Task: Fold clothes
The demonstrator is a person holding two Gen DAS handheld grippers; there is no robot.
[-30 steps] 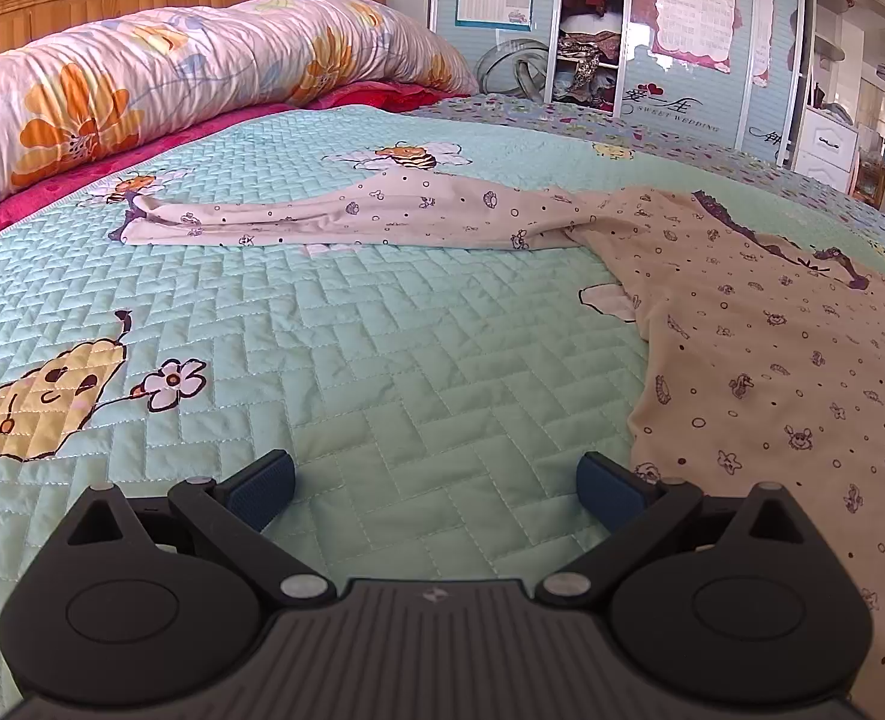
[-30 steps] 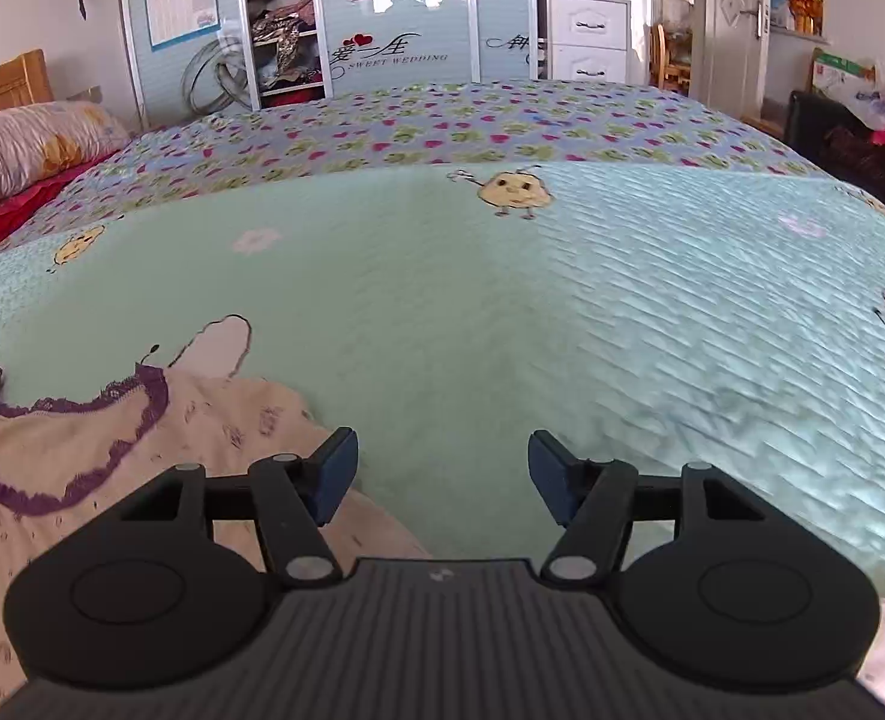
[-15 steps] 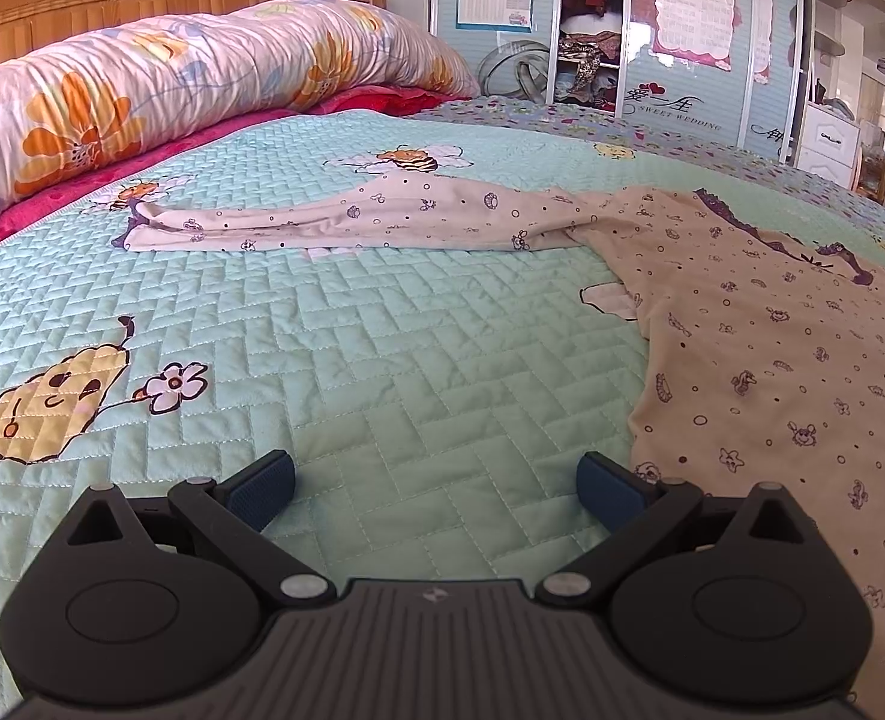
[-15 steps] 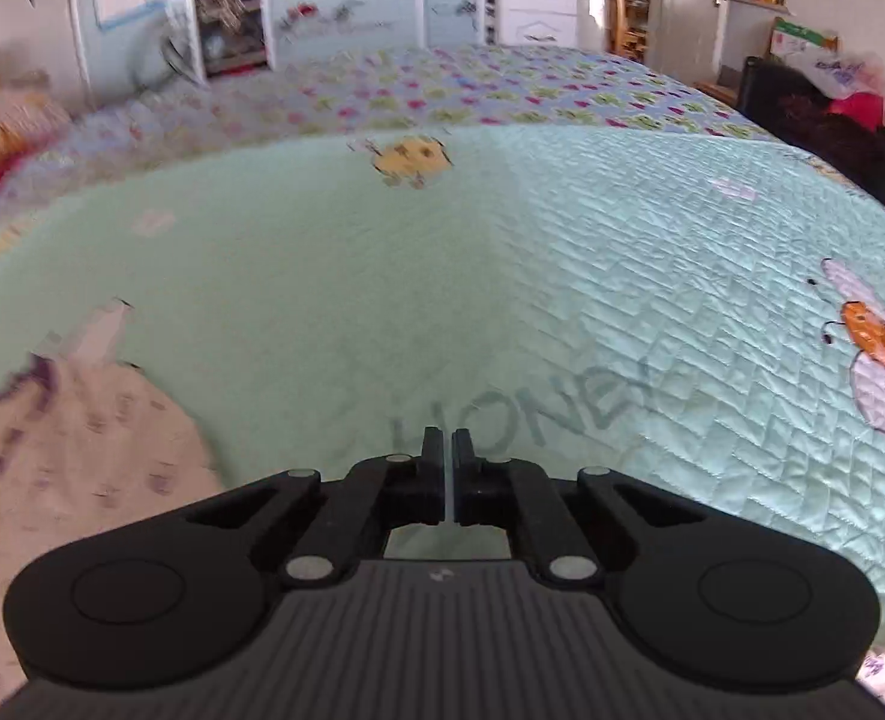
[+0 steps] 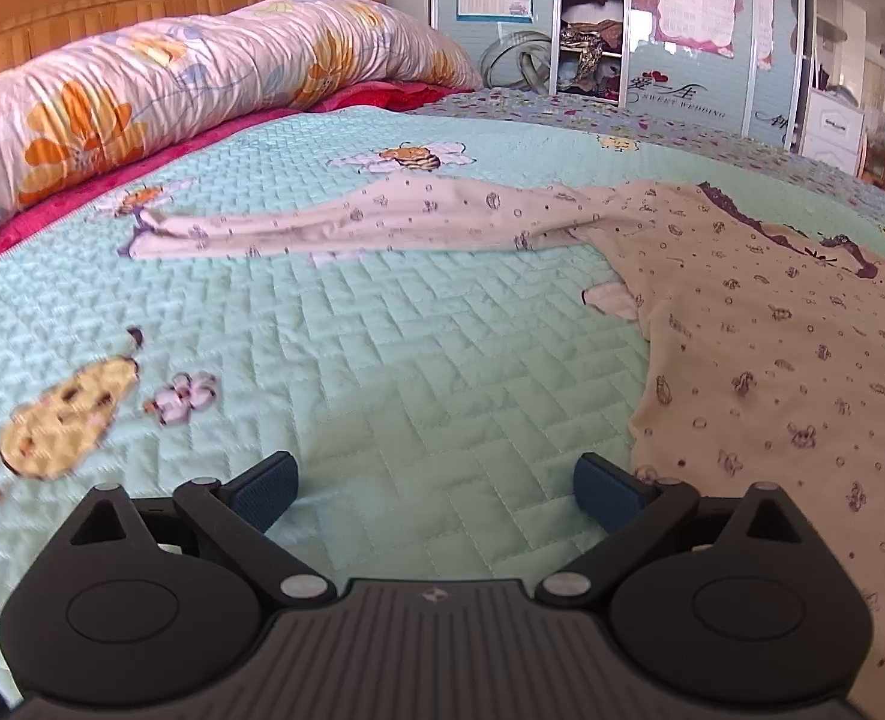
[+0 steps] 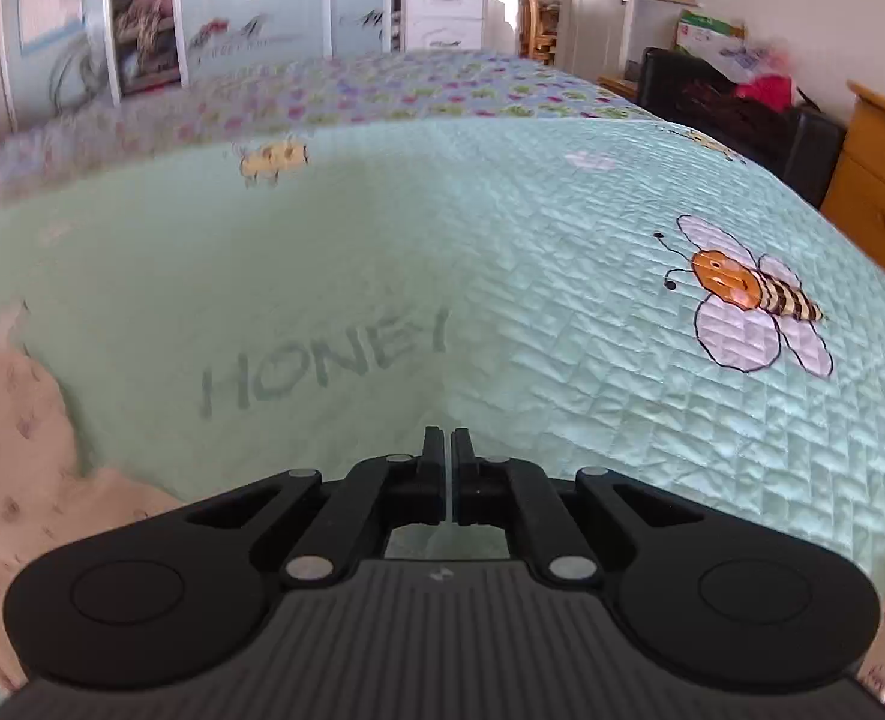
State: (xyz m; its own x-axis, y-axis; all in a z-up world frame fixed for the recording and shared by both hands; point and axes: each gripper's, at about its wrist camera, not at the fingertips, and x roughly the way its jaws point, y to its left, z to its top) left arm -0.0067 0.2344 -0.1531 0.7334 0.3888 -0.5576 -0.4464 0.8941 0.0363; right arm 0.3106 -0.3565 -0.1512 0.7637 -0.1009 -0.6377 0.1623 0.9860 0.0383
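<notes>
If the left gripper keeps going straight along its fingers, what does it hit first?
Probably bare quilt: the left gripper, jaws closing on nothing, points down at it. The garment lies just right of that line.

- The left wrist view sits low and close over the quilted bedspread [image 5: 382, 360], looking forward between its own fingers [image 5: 265, 489] toward the wooden headboard [image 5: 142, 6] and the wardrobe [image 5: 652, 30].
- The right wrist view, equally low, faces across the bedspread [image 6: 502, 300] toward a white drawer unit [image 6: 445, 6] and a door [image 6: 601, 6].
- Both share the bedspread, the wardrobe wall and the beige patterned garment [image 5: 772, 360], which lies at the right view's left edge [image 6: 10, 450].
</notes>
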